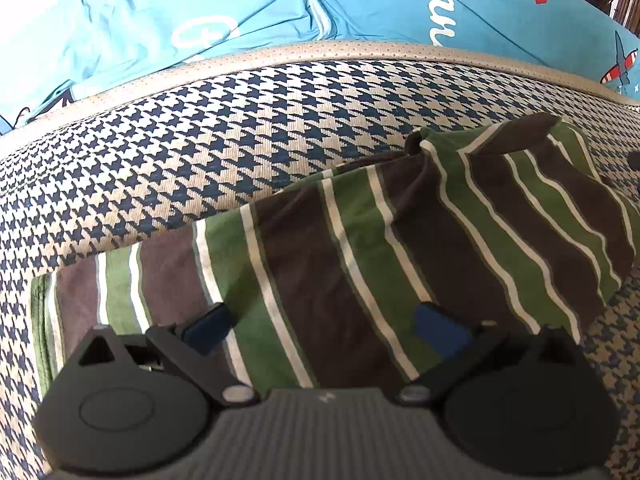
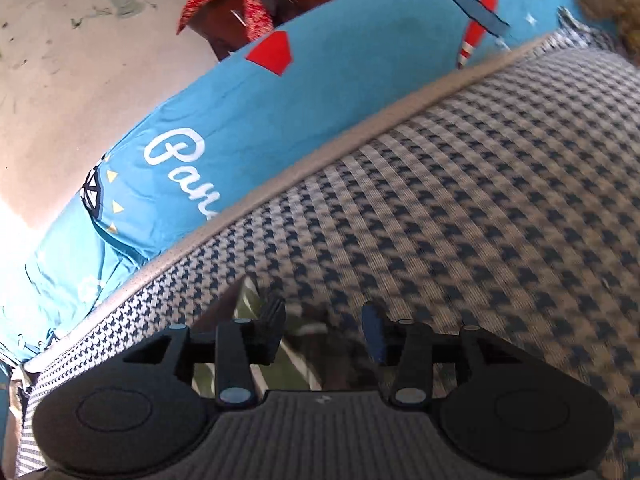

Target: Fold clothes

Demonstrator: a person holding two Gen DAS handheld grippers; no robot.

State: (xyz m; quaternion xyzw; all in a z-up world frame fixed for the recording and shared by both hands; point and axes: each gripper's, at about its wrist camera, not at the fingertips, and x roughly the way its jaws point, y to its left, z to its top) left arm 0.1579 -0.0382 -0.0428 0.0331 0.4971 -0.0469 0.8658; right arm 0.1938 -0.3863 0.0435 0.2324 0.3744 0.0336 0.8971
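Striped shirt (image 1: pixel 400 248): lies rumpled on the houndstooth mat (image 1: pixel 200 140), near end half flat, far end bunched. Left gripper (image 1: pixel 324 326): fingers spread just over the near end, nothing pinched; right gripper (image 2: pixel 322 330): fingers parted, cloth blurred beneath, none visibly held. Risk, as judged: a loose far end may slump and spoil the fold.

Striped garment (image 2: pixel 296 360) blurred, mostly hidden behind right gripper (image 2: pixel 324 328).
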